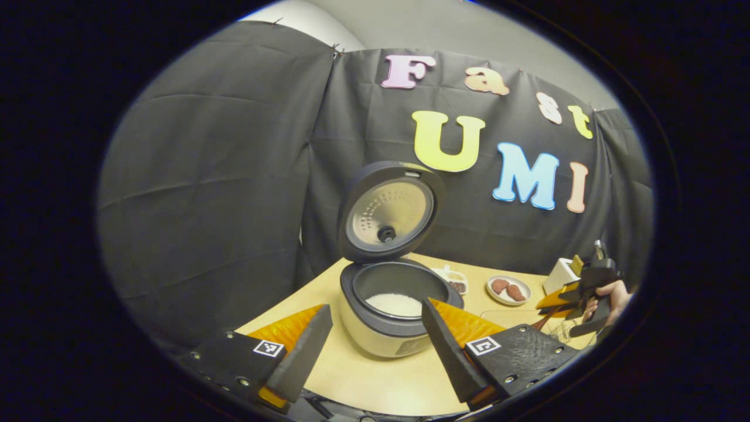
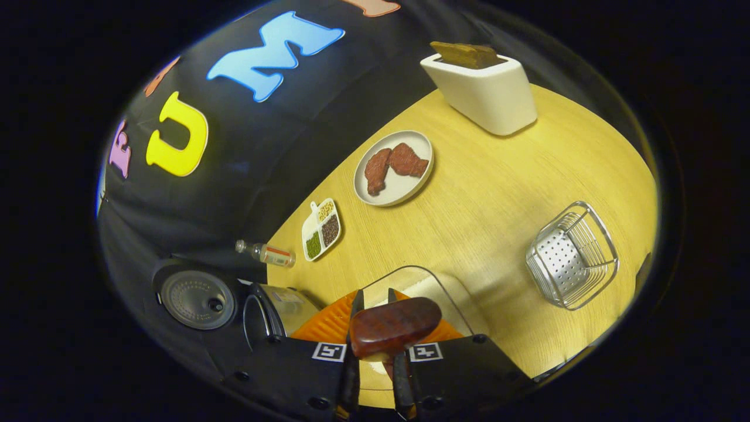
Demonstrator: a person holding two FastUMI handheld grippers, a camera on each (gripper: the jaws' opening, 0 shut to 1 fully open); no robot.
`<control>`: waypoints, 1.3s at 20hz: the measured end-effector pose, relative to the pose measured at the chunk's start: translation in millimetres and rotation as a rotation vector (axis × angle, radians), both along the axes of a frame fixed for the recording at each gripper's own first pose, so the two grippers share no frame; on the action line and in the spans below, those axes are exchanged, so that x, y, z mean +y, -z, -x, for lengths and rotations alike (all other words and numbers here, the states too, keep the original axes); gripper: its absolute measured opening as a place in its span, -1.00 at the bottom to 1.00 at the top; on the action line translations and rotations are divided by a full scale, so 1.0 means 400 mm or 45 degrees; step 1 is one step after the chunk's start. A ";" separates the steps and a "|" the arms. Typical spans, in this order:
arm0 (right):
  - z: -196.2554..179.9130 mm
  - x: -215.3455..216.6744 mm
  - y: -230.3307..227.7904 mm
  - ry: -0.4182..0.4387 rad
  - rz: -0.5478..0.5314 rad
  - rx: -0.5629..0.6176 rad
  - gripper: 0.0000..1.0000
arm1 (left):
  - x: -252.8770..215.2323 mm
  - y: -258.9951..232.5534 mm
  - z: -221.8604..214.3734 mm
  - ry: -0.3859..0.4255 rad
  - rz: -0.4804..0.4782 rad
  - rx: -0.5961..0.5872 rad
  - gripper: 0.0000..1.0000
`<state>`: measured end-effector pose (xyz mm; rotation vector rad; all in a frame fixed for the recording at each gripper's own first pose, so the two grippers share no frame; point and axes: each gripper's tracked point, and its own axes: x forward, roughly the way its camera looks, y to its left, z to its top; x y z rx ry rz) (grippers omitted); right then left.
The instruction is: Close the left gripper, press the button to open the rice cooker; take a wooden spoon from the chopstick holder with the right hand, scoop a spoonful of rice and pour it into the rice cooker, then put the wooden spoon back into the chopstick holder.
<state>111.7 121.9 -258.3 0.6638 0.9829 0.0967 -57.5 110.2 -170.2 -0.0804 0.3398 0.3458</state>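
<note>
Wooden spoon (image 2: pixel 394 325), dark and glossy, is pinched by its handle between the narrowly parted fingers of the right gripper (image 2: pixel 375 351), above a clear rice container (image 2: pixel 445 287) on the table (image 2: pixel 504 193). It is judged light, rigid, somewhat slick. Rice cooker (image 1: pixel 389 316) is seen lid-up. Left gripper (image 1: pixel 375 346) is held spread wide, touching nothing.

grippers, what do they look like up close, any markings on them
The left gripper has two wedge-shaped fingers on black plates, each plate bearing a square black-and-white marker tag and round bolts, with ribbed orange panels behind. The right gripper has the same build: black plates, two square tags, an orange ribbed backing.
</note>
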 end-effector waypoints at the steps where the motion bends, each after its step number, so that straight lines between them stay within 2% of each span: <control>1: -0.005 -0.013 -0.010 0.022 -0.018 -0.002 -0.57 | 0.003 0.007 0.002 -0.001 0.003 0.007 0.94; 5: -0.014 -0.039 -0.049 0.093 -0.114 -0.001 -0.57 | 0.014 0.017 0.010 0.003 -0.005 0.029 0.94; 8: -0.013 -0.034 -0.093 0.079 -0.176 -0.031 -0.51 | 0.024 0.021 0.019 0.011 -0.026 0.047 0.93; 9: -0.017 -0.026 -0.108 0.073 -0.197 -0.046 -0.57 | 0.027 0.024 0.020 0.014 -0.030 0.051 0.94; 11: -0.021 -0.001 -0.139 0.057 -0.241 -0.060 -0.51 | 0.033 0.024 0.027 0.020 -0.034 0.056 0.93; 12: -0.023 0.012 -0.153 0.053 -0.263 -0.063 -0.57 | 0.037 0.027 0.029 0.025 -0.037 0.062 0.93; 15: -0.041 0.047 -0.185 0.074 -0.308 -0.065 -0.57 | 0.048 0.031 0.034 0.038 -0.060 0.073 0.93; 18: -0.055 0.106 -0.222 0.067 -0.366 -0.068 -0.51 | 0.059 0.030 0.044 0.040 -0.068 0.076 0.93; 19: -0.062 0.126 -0.233 0.058 -0.379 -0.070 -0.58 | 0.063 0.034 0.048 0.037 -0.063 0.077 0.93; 20: -0.065 0.149 -0.246 0.049 -0.389 -0.076 -0.51 | 0.067 0.038 0.051 0.032 -0.055 0.080 0.94; 22: -0.077 0.197 -0.268 0.022 -0.405 -0.092 -0.58 | 0.073 0.036 0.061 0.026 -0.044 0.074 0.94; 26: -0.090 0.302 -0.298 -0.049 -0.439 -0.102 -0.52 | 0.105 0.028 0.083 0.005 -0.080 0.078 0.94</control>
